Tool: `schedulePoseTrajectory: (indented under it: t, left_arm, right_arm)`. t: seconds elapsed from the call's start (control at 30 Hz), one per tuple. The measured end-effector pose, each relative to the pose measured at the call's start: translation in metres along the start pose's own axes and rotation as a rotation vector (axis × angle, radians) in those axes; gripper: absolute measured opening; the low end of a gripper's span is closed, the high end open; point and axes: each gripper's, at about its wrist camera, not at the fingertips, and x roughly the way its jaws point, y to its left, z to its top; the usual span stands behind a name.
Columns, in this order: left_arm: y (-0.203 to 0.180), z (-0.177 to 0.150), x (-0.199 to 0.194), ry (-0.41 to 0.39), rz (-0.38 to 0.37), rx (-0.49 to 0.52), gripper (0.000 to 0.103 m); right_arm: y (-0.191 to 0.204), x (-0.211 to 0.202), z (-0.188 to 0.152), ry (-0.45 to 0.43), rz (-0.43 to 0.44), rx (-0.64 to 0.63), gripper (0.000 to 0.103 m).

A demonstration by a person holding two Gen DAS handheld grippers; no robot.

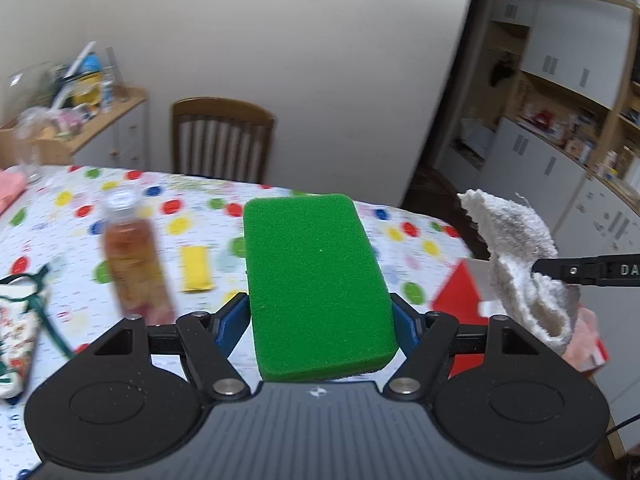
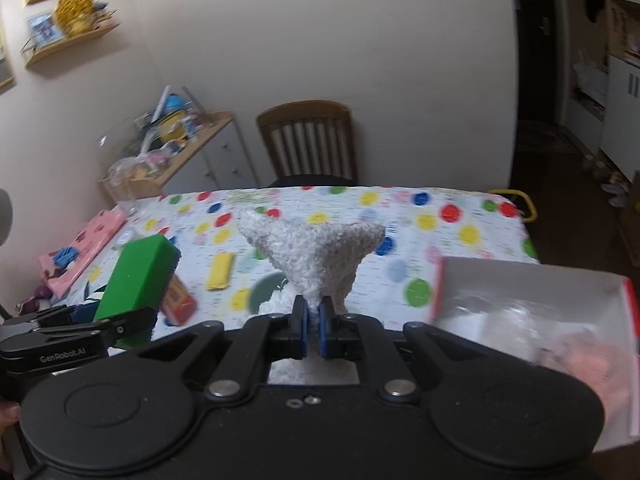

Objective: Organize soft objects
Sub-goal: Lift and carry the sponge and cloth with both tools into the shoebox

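My left gripper (image 1: 320, 320) is shut on a green sponge (image 1: 316, 280) and holds it flat above the polka-dot table (image 1: 200, 216). The sponge also shows at the left of the right wrist view (image 2: 136, 280), held by the left gripper (image 2: 100, 320). My right gripper (image 2: 313, 320) is shut on a white fluffy cloth (image 2: 312, 252), which fans out above the jaws. In the left wrist view the cloth (image 1: 520, 264) hangs at the right from the right gripper (image 1: 560, 270), above a red and white box (image 1: 460, 292).
The red-rimmed white box (image 2: 520, 292) holds pink and white soft items at the right. On the table lie a bottle (image 1: 136, 256), a yellow pack (image 1: 196, 268), a printed pouch (image 1: 16, 340) and a pink cloth (image 2: 84, 244). A wooden chair (image 2: 308, 140) stands behind.
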Motion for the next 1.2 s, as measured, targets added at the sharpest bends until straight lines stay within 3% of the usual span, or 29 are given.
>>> schedulePoseTrajectory:
  t: [0.6,0.9,1.2]
  left_arm:
    - [-0.172,-0.007,0.04,0.063,-0.2,0.186,0.073]
    - [-0.234,-0.013,0.082,0.134,-0.242,0.268,0.073]
    - [-0.272,-0.022,0.13,0.199,-0.241,0.305,0.073]
  right_arm:
    - [-0.137,-0.071,-0.025,-0.059,-0.14,0.102,0.005]
    - [-0.181,-0.075,-0.031,-0.052,-0.196,0.125,0.005]
    - [-0.209,-0.048,-0.031,0.011,-0.23,0.134,0.005]
